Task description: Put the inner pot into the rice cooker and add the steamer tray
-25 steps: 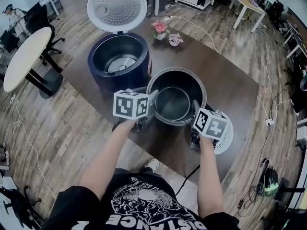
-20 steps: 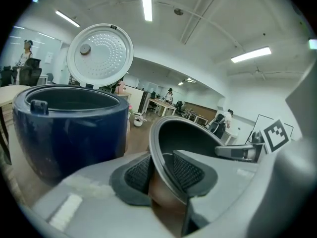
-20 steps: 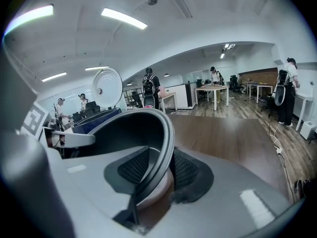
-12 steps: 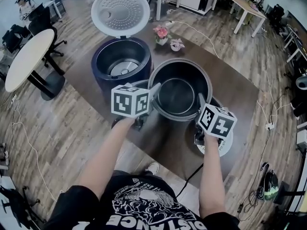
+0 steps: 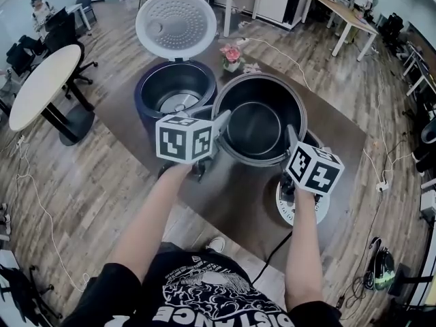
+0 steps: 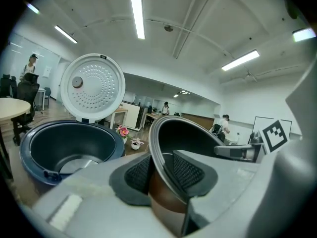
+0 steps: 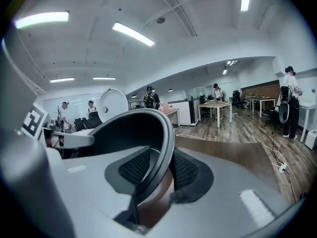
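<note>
Left gripper (image 6: 159, 173) and right gripper (image 7: 163, 170) hold inner pot (image 5: 259, 125) above dark office table (image 5: 328, 129).

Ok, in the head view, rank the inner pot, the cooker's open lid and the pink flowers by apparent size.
1. inner pot, narrowly; it is held nearer the camera, so this is unsure.
2. lid
3. pink flowers, clearly smallest

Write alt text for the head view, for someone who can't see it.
Seen from above, a person holds a dark inner pot by its rim, the left tool clamped on one side and the right tool on the other, over a brown table. Beside it stands the open rice cooker, its white lid raised.
</note>
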Action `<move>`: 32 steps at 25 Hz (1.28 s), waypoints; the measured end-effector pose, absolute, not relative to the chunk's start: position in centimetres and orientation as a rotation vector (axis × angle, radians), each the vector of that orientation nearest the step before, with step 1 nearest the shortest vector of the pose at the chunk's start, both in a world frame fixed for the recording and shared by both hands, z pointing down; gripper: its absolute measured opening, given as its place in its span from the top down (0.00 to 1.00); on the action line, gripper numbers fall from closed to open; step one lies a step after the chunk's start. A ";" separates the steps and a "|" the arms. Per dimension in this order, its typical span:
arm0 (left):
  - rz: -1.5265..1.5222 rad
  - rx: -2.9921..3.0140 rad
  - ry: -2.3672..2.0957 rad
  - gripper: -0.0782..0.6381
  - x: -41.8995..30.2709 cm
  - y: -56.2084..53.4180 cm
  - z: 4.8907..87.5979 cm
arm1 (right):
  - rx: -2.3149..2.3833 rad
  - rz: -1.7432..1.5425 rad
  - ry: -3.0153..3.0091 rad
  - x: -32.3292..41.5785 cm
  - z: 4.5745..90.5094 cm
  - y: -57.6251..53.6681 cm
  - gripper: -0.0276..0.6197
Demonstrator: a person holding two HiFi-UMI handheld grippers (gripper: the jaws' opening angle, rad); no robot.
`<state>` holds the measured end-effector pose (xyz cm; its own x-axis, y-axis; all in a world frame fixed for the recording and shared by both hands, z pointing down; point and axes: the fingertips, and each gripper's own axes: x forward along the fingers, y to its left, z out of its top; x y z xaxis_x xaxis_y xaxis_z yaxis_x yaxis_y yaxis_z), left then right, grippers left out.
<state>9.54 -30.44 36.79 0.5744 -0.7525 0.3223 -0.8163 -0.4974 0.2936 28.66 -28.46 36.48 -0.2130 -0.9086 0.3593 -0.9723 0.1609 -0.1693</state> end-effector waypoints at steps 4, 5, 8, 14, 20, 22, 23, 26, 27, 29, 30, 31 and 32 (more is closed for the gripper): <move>0.195 2.418 -1.285 0.70 9.0 -30.4 35.1 | 1.858 0.522 -2.282 28.2 35.1 -28.5 0.77; 0.191 2.421 -1.292 0.70 8.9 -30.4 34.7 | 1.858 0.514 -2.289 28.0 34.7 -28.5 0.77; 0.178 2.430 -1.302 0.70 8.5 -30.4 33.8 | 1.856 0.485 -2.303 27.7 33.6 -28.7 0.77; 0.145 2.448 -1.324 0.70 7.4 -30.7 31.7 | 1.849 0.432 -2.332 26.6 31.4 -29.3 0.77; 0.120 2.461 -1.350 0.70 5.2 -31.3 30.0 | 1.840 0.379 -2.369 24.4 29.4 -30.3 0.77; 0.115 2.468 -1.359 0.70 4.4 -31.7 29.4 | 1.838 0.370 -2.377 23.5 28.8 -30.7 0.77; 0.112 2.470 -1.363 0.70 4.0 -32.0 29.1 | 1.839 0.364 -2.377 23.2 28.5 -31.0 0.77; 0.093 2.473 -1.376 0.70 2.9 -32.5 28.2 | 1.833 0.338 -2.389 22.1 27.5 -31.7 0.77; 0.084 2.474 -1.384 0.70 2.5 -32.7 27.9 | 1.827 0.327 -2.396 21.7 27.2 -31.9 0.77; 0.068 2.476 -1.400 0.70 1.5 -33.0 27.3 | 1.818 0.306 -2.408 20.7 26.6 -32.4 0.77; 0.061 2.477 -1.407 0.70 1.0 -33.2 27.1 | 1.813 0.299 -2.412 20.2 26.3 -32.7 0.77; 0.056 2.476 -1.413 0.70 0.5 -33.4 26.9 | 1.809 0.293 -2.415 19.7 26.1 -33.0 0.77; 0.052 2.474 -1.418 0.70 -0.1 -33.6 26.7 | 1.804 0.288 -2.419 19.1 25.9 -33.2 0.77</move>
<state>-0.12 -33.59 26.69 0.5150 -0.8396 0.1727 -0.8499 -0.4740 0.2300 19.10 -33.25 25.88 -0.2879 -0.9365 0.2004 -0.9573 0.2759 -0.0859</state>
